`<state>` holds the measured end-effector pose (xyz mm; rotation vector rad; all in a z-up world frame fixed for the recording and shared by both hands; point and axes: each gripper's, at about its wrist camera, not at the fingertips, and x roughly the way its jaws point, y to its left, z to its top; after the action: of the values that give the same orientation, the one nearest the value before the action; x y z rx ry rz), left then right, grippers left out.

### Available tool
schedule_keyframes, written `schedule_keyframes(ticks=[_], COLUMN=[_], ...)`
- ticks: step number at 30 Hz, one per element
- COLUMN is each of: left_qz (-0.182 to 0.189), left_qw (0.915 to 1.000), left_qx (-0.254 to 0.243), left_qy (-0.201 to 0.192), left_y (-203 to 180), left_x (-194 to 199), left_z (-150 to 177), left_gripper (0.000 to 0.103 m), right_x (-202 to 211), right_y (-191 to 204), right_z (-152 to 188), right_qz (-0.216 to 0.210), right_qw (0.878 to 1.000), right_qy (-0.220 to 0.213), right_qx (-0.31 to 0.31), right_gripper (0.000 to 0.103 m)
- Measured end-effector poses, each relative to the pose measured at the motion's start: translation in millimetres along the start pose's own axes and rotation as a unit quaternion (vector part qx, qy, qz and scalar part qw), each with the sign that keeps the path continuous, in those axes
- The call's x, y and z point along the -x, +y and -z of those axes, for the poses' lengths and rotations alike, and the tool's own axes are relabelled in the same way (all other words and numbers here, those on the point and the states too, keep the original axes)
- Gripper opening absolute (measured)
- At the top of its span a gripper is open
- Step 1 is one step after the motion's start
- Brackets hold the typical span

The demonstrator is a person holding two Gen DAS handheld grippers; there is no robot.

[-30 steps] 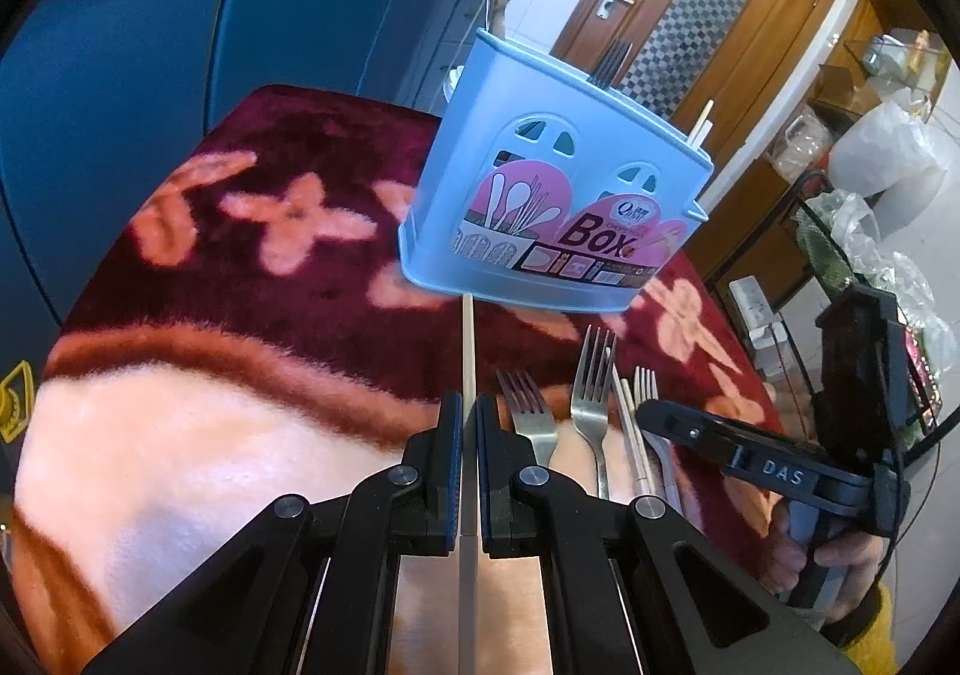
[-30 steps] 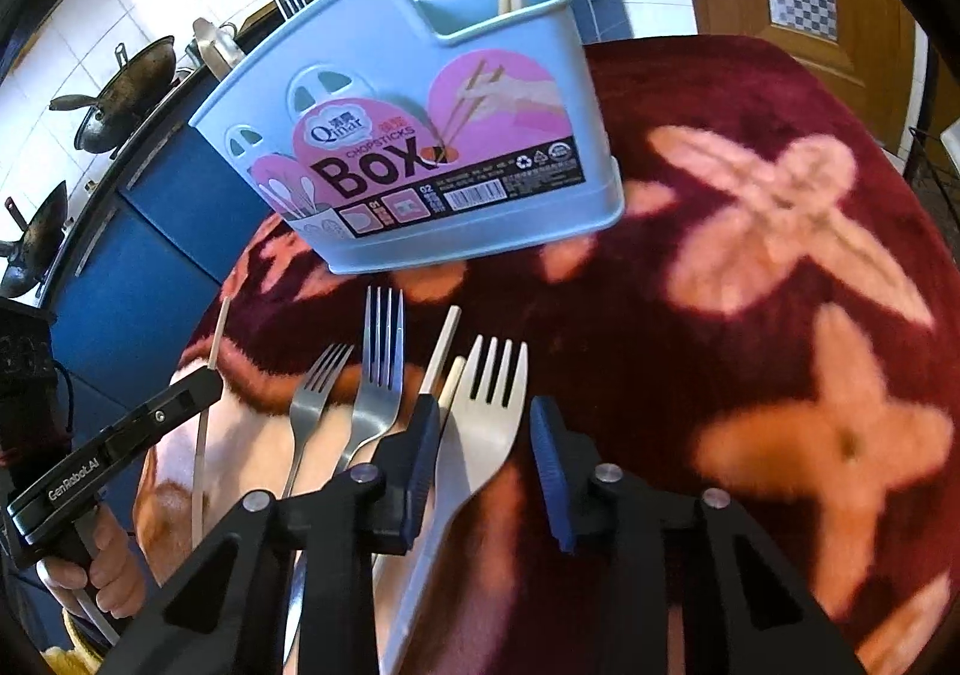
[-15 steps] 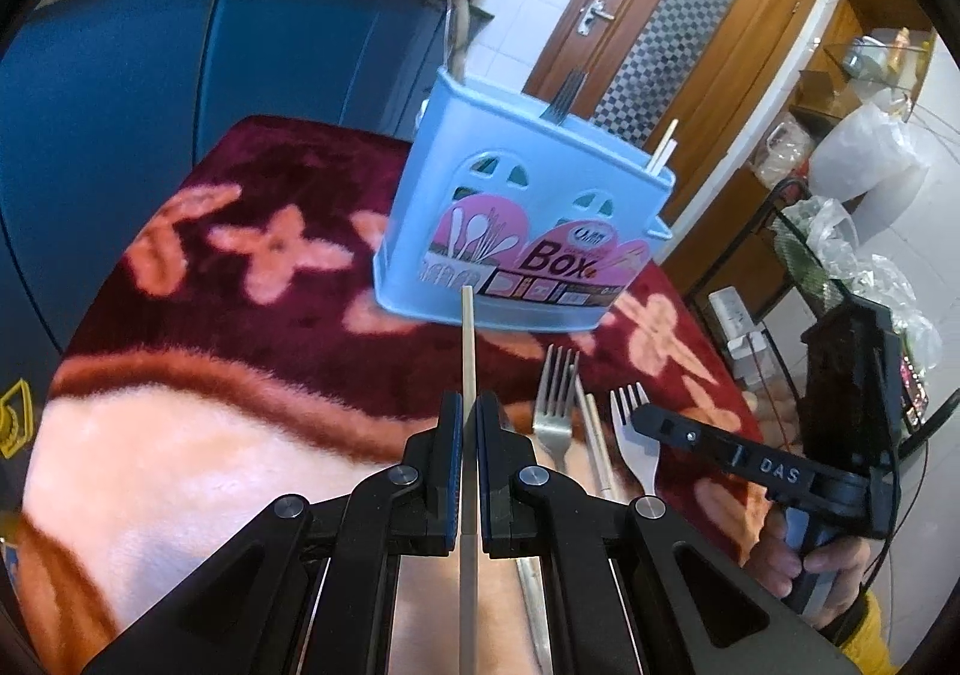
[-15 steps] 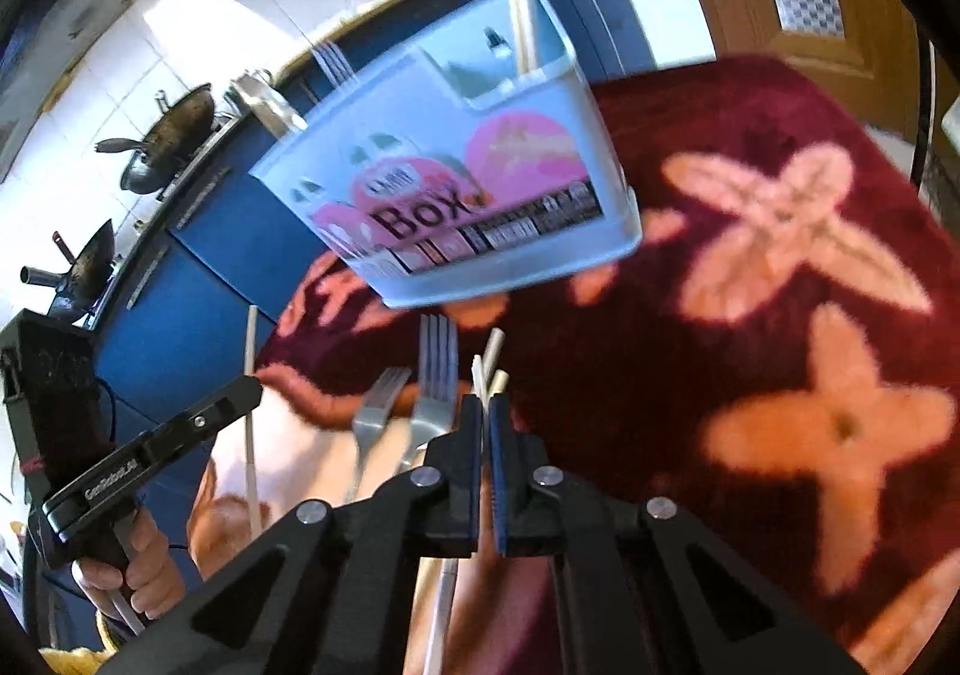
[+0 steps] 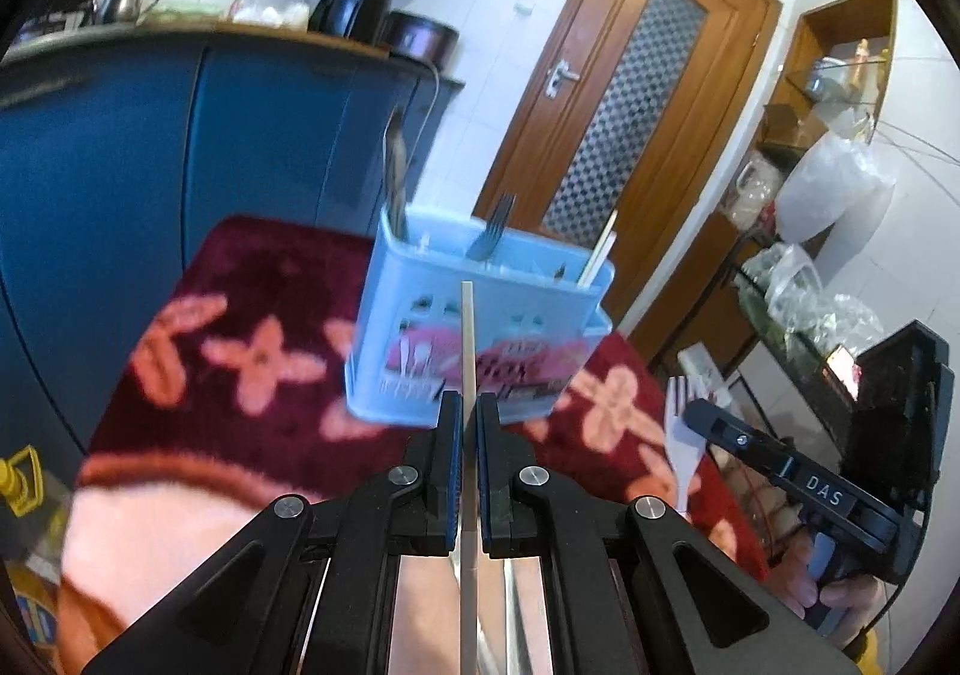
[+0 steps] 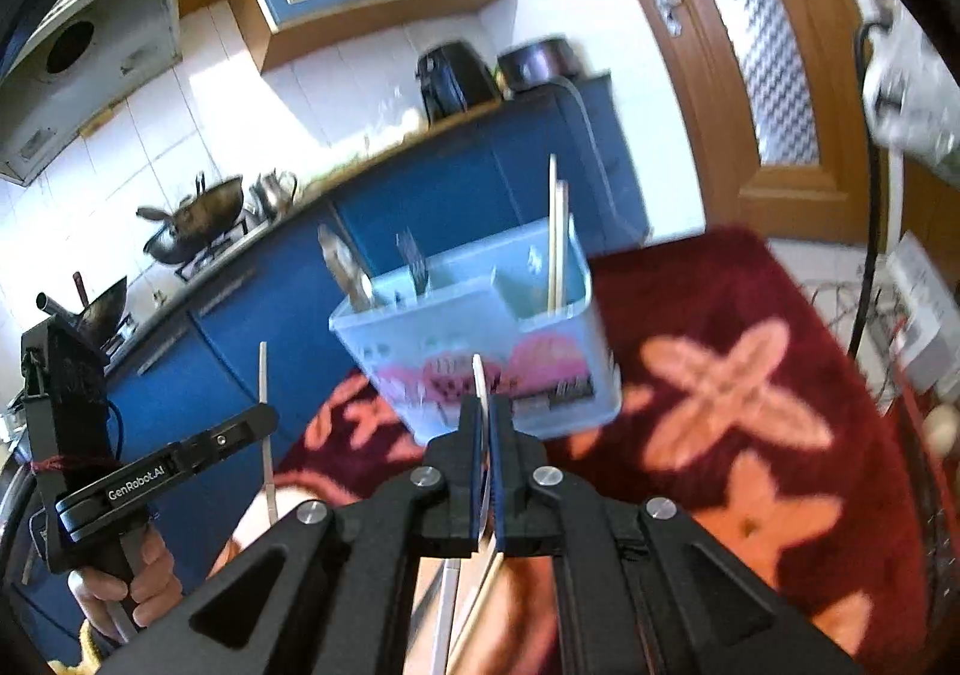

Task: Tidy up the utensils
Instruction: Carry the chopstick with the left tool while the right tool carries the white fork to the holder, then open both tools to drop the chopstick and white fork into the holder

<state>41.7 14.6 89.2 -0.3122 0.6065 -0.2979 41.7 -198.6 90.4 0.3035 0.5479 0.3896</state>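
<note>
Both grippers hang lifted in front of the blue box (image 5: 486,327), each loaded. The left gripper (image 5: 470,471) is clamped on a chopstick (image 5: 467,339) whose tip points up at the box's front wall; the right gripper (image 6: 485,465) is clenched on a white fork (image 5: 681,435), held right of the box (its tines show only in the left view). In the box a spoon (image 6: 345,270) stands at the left end, a metal fork (image 6: 413,261) in the middle, and two chopsticks (image 6: 558,237) at the right end. Likely next is sorting by kind: the chopstick should cross to the box's right cell, tip clearing the rim before dropping, and the fork to the middle.
</note>
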Motion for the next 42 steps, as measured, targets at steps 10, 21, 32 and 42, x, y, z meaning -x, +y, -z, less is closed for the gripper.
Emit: schedule_keyframes(ticks=[10,21,32,42], left_qz=[-0.014,-0.034,-0.051,-0.065], left_qw=[0.9973,0.9896,0.9819,0.9812], left_qx=[-0.032,-0.062,-0.06,-0.06], left_qy=[-0.064,-0.125,-0.172,-0.171], left_y=[-19.2,-34.8,-30.1,-18.0], left_x=[5.5,-10.7,-35.7,-80.9], left_z=[-51.6,-108.3,-146.0,-141.9], left_gripper=[0.004,0.004,0.004,0.004], right_x=[12.0,-12.0,-42.6,-74.6], right_y=[10.5,20.4,11.6,0.9], right_z=[-41.6,-85.7,-114.1,-125.4], right_qz=[0.02,0.035,0.057,0.088], right_qw=[0.997,0.992,0.987,0.977], right_qy=[-0.071,-0.103,-0.129,-0.174], right_qx=[0.03,0.068,0.078,0.08], right_gripper=[0.004,0.004,0.004,0.004])
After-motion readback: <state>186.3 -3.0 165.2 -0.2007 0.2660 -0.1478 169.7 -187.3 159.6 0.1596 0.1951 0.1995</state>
